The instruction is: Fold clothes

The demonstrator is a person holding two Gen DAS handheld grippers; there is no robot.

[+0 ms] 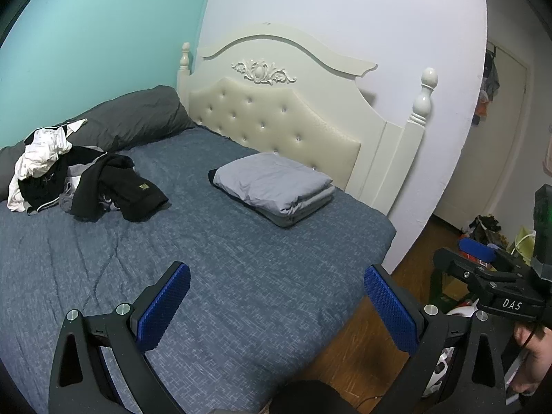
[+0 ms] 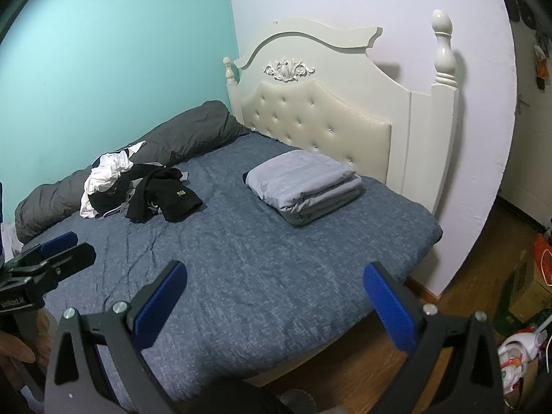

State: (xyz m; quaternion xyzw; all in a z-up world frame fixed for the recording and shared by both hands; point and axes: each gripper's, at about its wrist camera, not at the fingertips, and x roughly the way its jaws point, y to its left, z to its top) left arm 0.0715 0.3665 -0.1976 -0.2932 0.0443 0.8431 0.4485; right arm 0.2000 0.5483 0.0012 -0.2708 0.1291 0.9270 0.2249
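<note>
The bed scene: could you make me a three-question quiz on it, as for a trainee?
1. True or false: the left gripper holds a garment.
2. The clothes pile lies: A) near the grey bolster, B) on the floor, C) on the folded sheets.
3. What colour are the pads on the right gripper fingers?

Key: 1. False; both grippers are open and empty above the bed. 2. A. 3. Blue.
</note>
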